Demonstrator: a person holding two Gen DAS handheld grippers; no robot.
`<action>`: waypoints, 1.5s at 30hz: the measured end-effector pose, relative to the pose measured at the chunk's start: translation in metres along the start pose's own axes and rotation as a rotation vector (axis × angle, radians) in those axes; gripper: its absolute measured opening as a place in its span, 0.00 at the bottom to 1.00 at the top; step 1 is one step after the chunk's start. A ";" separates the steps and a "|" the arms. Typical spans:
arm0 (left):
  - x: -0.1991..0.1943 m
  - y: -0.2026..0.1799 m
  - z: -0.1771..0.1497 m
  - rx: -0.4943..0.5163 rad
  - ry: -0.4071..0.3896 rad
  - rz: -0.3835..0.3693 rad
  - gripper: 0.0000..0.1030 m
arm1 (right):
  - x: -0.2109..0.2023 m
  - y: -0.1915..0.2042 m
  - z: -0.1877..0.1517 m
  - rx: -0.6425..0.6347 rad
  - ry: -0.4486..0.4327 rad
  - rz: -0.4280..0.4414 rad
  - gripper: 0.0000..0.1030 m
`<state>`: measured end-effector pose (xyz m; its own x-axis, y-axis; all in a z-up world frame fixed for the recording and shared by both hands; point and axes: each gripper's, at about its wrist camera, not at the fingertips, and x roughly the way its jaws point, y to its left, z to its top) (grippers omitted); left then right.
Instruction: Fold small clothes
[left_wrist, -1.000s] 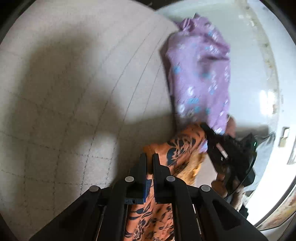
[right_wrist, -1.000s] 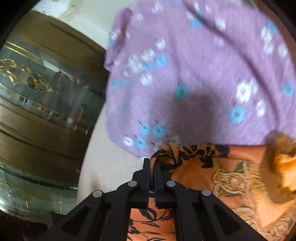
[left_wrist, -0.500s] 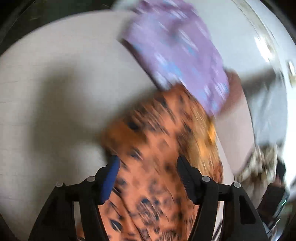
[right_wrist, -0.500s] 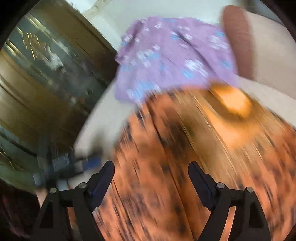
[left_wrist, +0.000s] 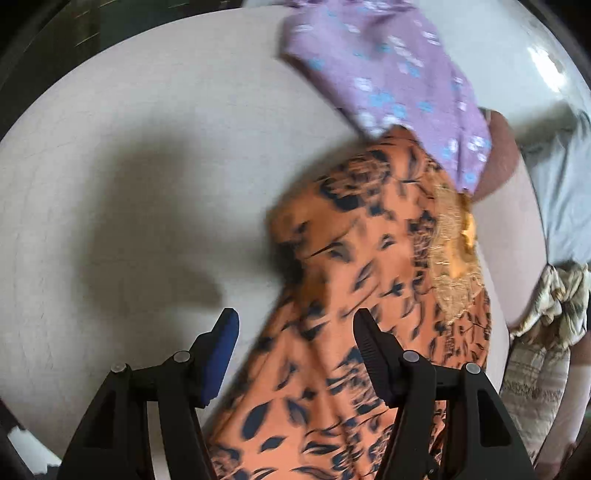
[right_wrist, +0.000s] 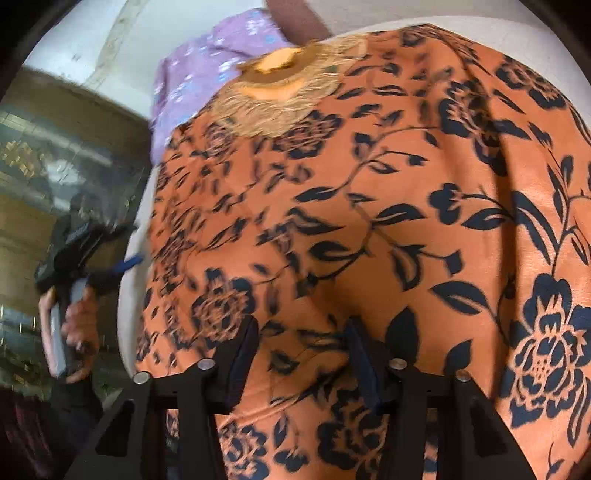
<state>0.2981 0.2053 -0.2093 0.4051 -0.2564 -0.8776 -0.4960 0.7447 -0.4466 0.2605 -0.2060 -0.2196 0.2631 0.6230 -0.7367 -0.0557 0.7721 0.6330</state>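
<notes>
Two grippers hover over an orange flowered garment (right_wrist: 369, 184) – left gripper (left_wrist: 295, 325) gaping, right gripper (right_wrist: 303, 332) narrowing, gripping nothing – purple cloth (left_wrist: 388, 74) beyond.

A pale quilted surface (left_wrist: 140, 155), perhaps a bed, carries 2 overlapping garments: orange floral garment (left_wrist: 354, 280) and purple flowered garment (left_wrist: 388, 70).

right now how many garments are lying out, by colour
orange with dark flowers: 1
purple with blue and white flowers: 1
beige patterned, bunched at the edge: 1
total: 3
</notes>
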 end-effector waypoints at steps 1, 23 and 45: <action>0.004 0.004 -0.006 -0.014 0.010 -0.013 0.63 | 0.001 -0.001 0.000 -0.010 0.005 0.012 0.41; 0.028 -0.040 -0.008 0.142 -0.066 0.069 0.62 | -0.025 -0.033 -0.012 0.086 0.050 0.013 0.06; 0.014 -0.214 -0.290 0.729 0.239 -0.110 0.71 | -0.240 -0.054 0.015 0.021 -0.602 -0.023 0.85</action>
<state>0.1873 -0.1359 -0.1767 0.2050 -0.4164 -0.8858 0.2016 0.9035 -0.3781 0.2149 -0.3991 -0.0730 0.7635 0.4208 -0.4899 -0.0261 0.7781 0.6276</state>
